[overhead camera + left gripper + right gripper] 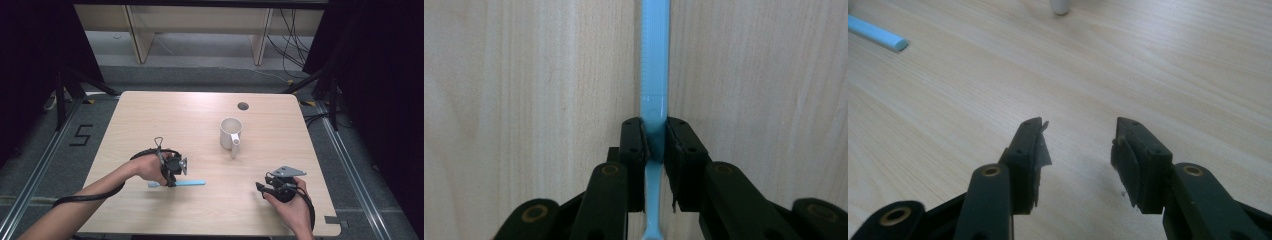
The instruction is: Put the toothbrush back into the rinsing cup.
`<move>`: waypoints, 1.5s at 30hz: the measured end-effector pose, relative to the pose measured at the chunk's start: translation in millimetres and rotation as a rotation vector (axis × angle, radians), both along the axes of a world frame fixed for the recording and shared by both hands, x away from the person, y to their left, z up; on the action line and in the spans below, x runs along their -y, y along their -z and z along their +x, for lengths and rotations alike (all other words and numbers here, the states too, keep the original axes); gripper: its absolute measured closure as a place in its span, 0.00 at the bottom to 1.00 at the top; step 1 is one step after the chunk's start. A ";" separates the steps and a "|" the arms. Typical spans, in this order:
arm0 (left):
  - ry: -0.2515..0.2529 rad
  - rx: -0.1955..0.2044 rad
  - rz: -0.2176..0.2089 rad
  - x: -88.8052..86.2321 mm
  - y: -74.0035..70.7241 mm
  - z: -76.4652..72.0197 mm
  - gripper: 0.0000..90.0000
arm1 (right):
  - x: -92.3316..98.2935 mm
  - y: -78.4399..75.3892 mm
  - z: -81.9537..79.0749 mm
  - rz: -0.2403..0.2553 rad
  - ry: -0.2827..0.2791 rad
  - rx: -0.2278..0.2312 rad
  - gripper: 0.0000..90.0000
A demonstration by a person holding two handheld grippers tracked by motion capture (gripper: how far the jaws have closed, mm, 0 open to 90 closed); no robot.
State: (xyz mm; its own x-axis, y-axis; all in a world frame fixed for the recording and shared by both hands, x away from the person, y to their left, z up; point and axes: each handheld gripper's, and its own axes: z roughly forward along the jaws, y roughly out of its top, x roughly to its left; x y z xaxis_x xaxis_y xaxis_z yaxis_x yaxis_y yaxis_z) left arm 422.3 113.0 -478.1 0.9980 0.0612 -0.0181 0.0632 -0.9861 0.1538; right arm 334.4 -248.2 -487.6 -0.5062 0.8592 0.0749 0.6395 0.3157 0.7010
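I am clamping the left gripper (655, 137) onto the light blue toothbrush (654, 65), which is lying flat on the bench (150, 115) in front of my left hand; the pads are pressing on its neck, just past the ribbed part of the handle. The right gripper (1077, 137) is resting released near the bench's front right edge, its jaws standing apart over bare wood with nothing between them.

To do this pick well, I am thinking the grip wants to be square across the handle so the brush does not twist out, and the lift should go straight up before any swing toward the white mug (231, 133), which is standing upright well apart, past the middle of the bench. A slim, smooth handle could slip or pivot if I am rushing.

As for writing, I am reading a "5" marked on the floor (83, 134) left of the bench; the toothbrush and mug are showing no brand or label I can make out.
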 end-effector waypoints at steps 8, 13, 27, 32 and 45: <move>0.031 -0.001 -0.013 -1.7 0.3 0.6 0.87 | -0.5 -5.2 -0.9 0.009 -0.040 0.006 0.59; 0.049 -0.012 -0.021 -4.6 0.3 1.3 0.87 | -3.6 -5.7 -1.7 0.037 -0.092 0.007 0.56; 0.079 -0.013 -0.037 -11.2 -1.3 -1.8 0.87 | -19.1 -0.6 -2.2 0.028 -0.211 -0.029 0.54; 0.080 -0.011 -0.052 -11.1 -5.7 -3.3 0.87 | -17.8 -2.3 -2.0 0.047 -0.206 -0.029 0.54; 0.113 0.004 -0.073 -12.9 -14.6 -8.4 0.87 | -24.6 -0.5 -2.7 0.042 -0.282 -0.002 0.53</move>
State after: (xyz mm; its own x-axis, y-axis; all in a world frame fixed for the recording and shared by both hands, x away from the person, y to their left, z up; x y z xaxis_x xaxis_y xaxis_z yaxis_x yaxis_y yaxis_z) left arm 413.9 126.0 -463.4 0.9985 -0.0531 -0.0141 -0.0485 -0.9730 0.2256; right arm 331.7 -223.6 -487.1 -0.7246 0.6805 0.1089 0.5319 0.4518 0.7162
